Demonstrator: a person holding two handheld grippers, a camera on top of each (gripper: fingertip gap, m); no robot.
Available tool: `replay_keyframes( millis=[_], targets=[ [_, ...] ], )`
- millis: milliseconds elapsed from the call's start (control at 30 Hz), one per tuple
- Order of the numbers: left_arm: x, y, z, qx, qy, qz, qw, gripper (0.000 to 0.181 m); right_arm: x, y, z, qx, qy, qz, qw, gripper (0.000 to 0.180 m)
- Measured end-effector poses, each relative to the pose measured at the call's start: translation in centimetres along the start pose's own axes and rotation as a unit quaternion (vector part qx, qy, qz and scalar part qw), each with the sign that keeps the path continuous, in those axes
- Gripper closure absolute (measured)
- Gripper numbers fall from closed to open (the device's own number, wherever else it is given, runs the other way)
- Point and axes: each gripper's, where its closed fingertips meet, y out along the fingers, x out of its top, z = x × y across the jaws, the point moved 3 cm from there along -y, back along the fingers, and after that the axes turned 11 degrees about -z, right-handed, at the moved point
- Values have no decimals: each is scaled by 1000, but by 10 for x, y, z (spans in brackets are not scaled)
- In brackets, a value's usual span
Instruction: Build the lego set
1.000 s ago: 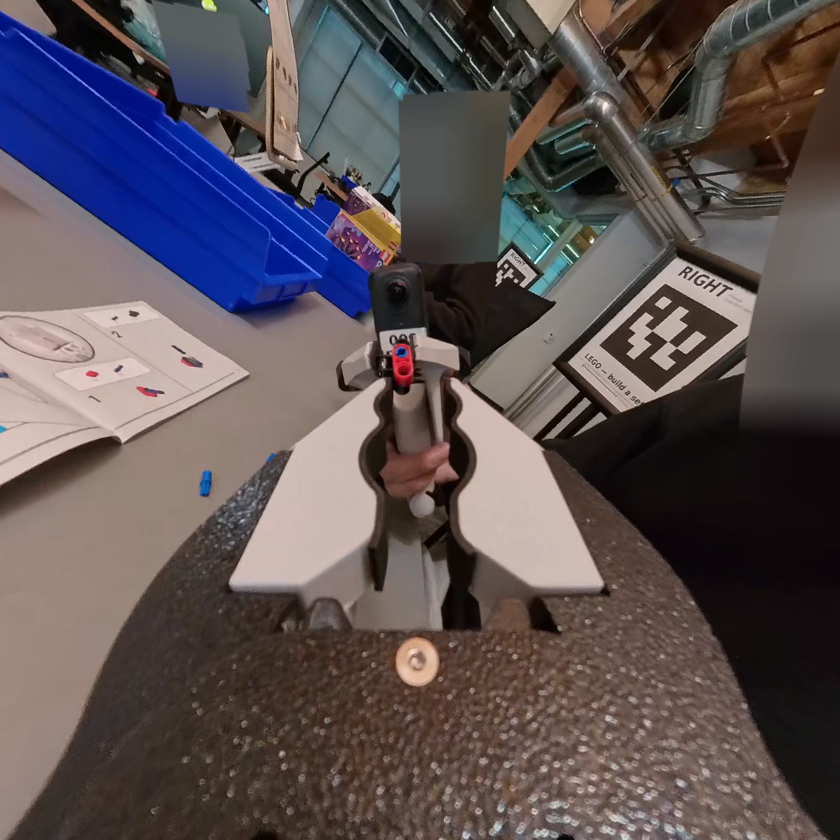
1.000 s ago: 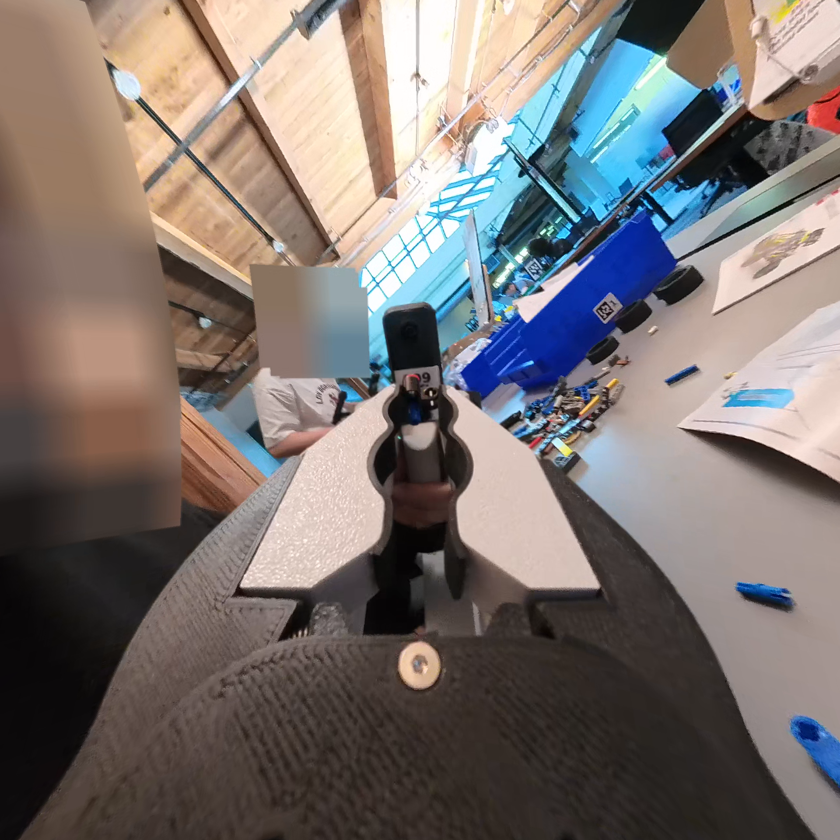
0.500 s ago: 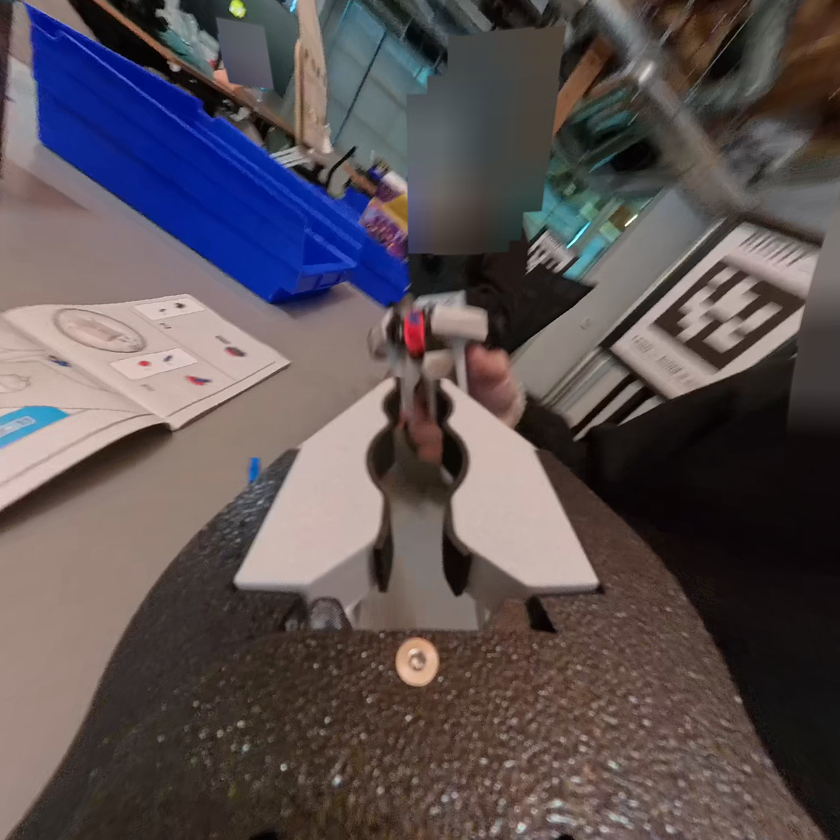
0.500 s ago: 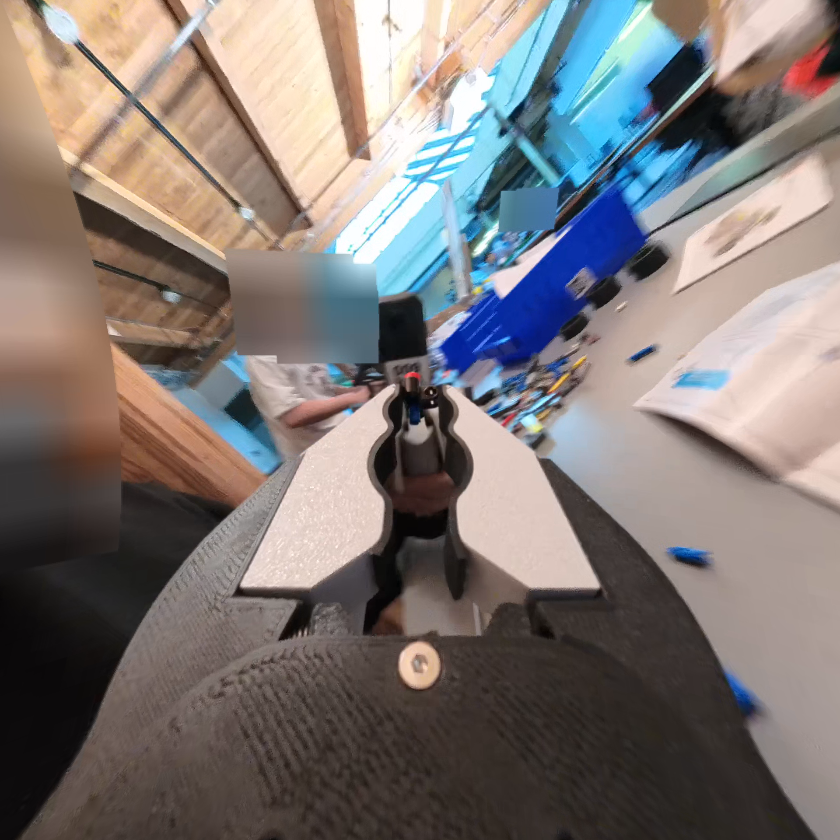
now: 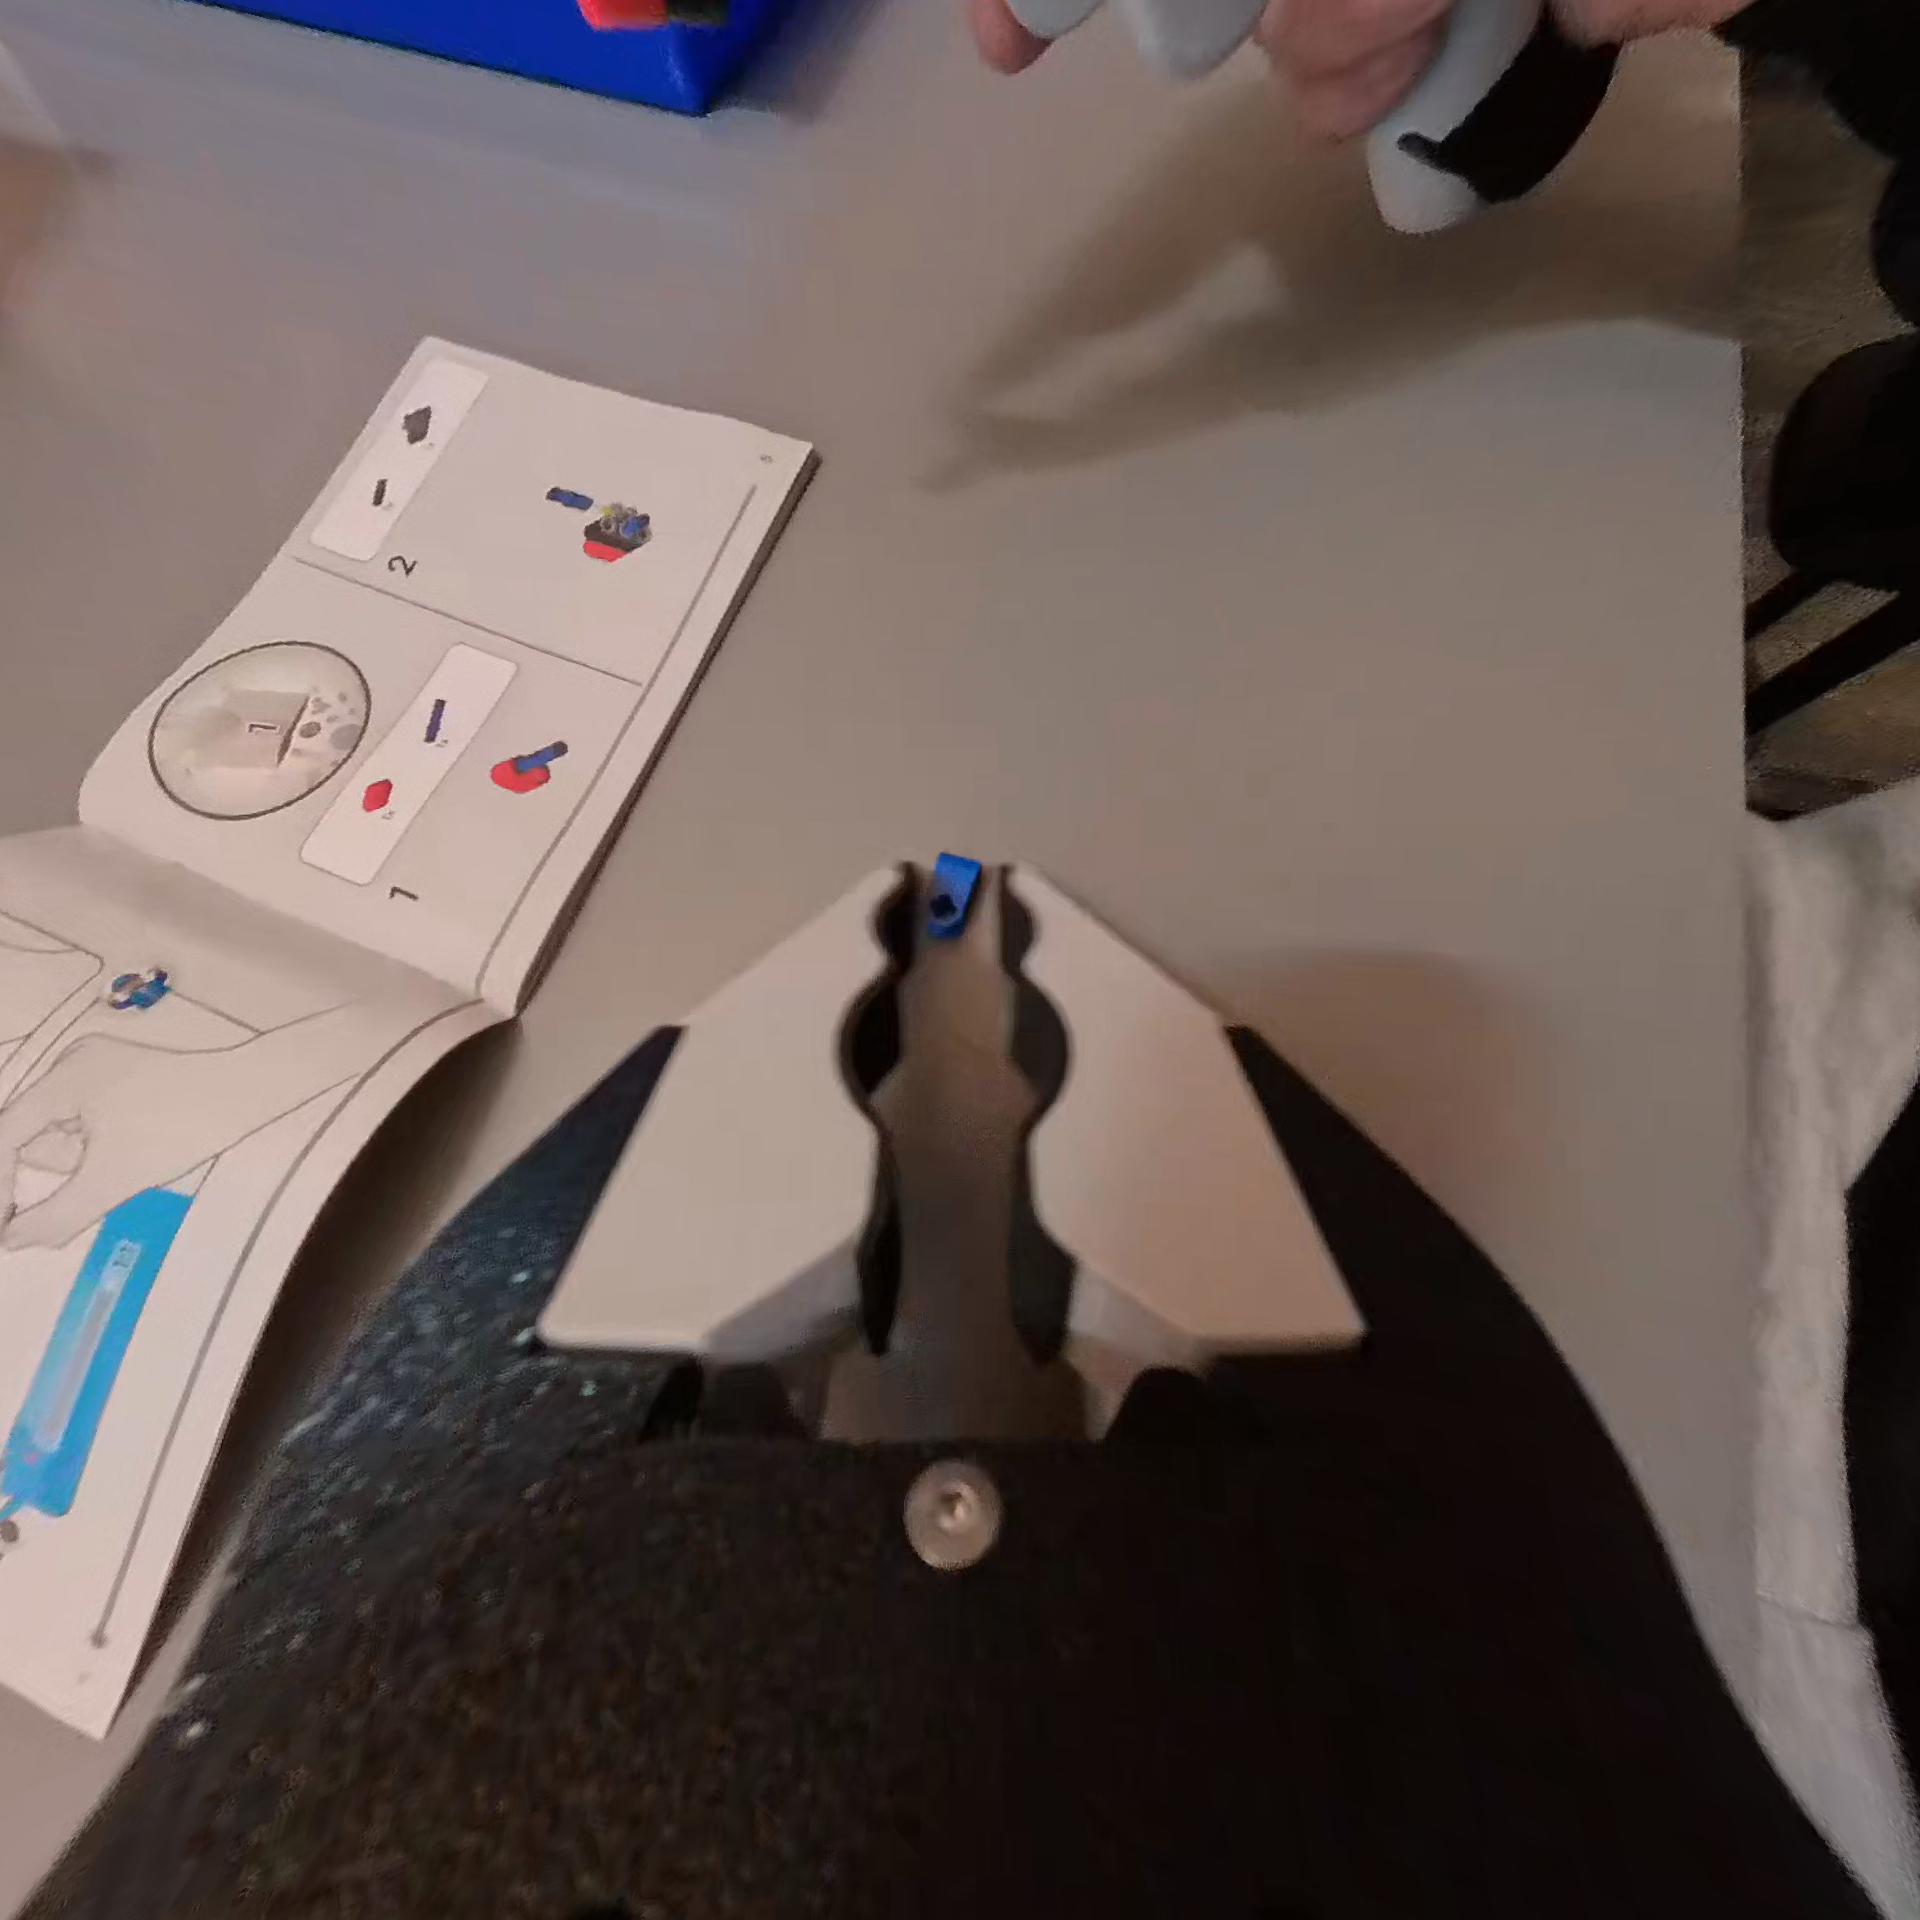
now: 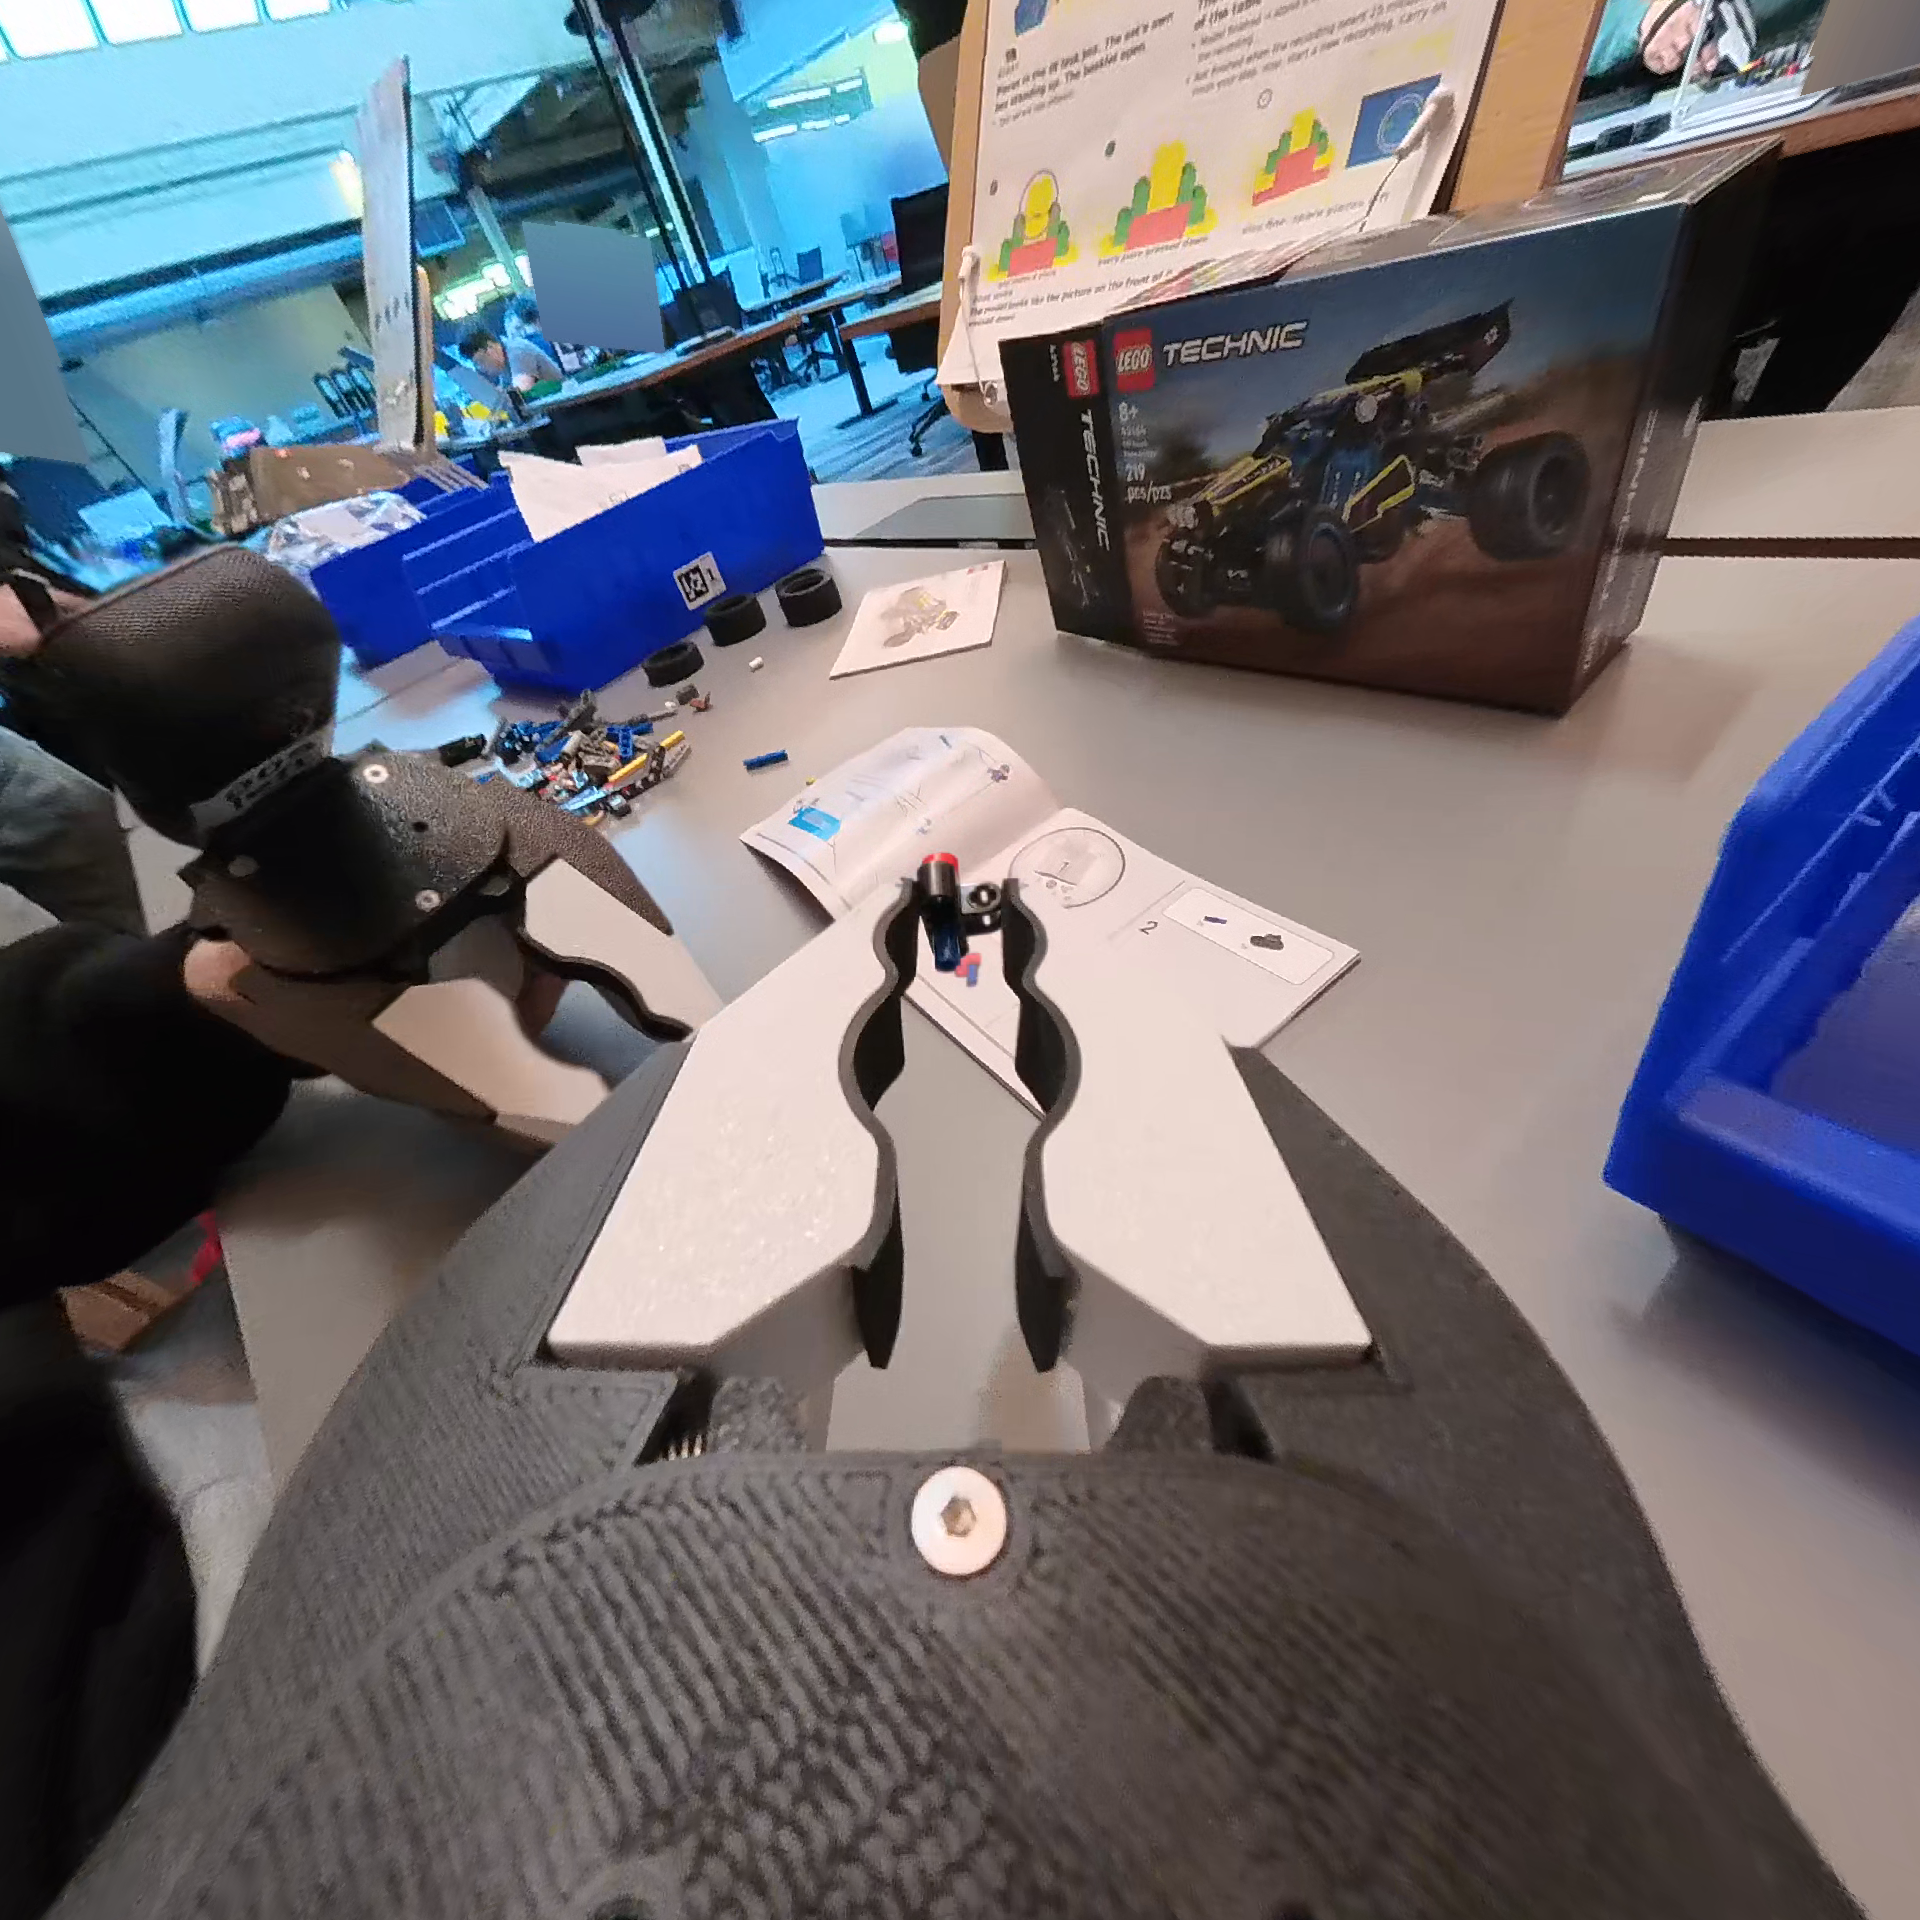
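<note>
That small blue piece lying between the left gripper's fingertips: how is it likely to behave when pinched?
The blue piece looks tiny and stiff, probably very light. Its rounded, pin-like shape may let it roll or skid on the smooth grey table. The left gripper straddles it with the jaws apart, so an off-centre pinch might squirt it out.

Even indoor light, one view soft, one crisp.
Left wrist view: dim, warm cast, motion-smeared all over; a blurred shadow streaks across the grey table (image 5: 1299, 644), and the booklet (image 5: 436, 727) reads soft. Right wrist view: brighter and sharp, cool blue daylight from far windows (image 6: 156, 21) (upper left), glossy sheen on the blue bin (image 6: 1787, 997), wide-angle bending at the edges.
</note>
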Motion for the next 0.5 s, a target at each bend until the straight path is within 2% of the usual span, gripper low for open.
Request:
replay_keyframes(
  millis=[100, 167, 267, 400, 500],
  targets=[
    [0, -5, 3, 30, -16, 6, 999, 169, -3, -2, -3, -5, -13, 11, 1000, 166],
    [-1, -29, 13, 80, -14, -5, 997, 175, -7, -2, -2, -6, -18, 24, 1000, 166],
    [-26, -110, 64, 219, -33, 16, 975, 175, -16, 2, 3, -5, -45, 57, 997, 167],
    [-93, -239, 133, 396, -148, 58, 904, 175, -35, 13, 12, -14, -75, 124, 989, 166],
    [-137, -280, 149, 443, -182, 94, 873, 175, -50, 26, 26, -3, -83, 155, 984, 166]
  ],
)
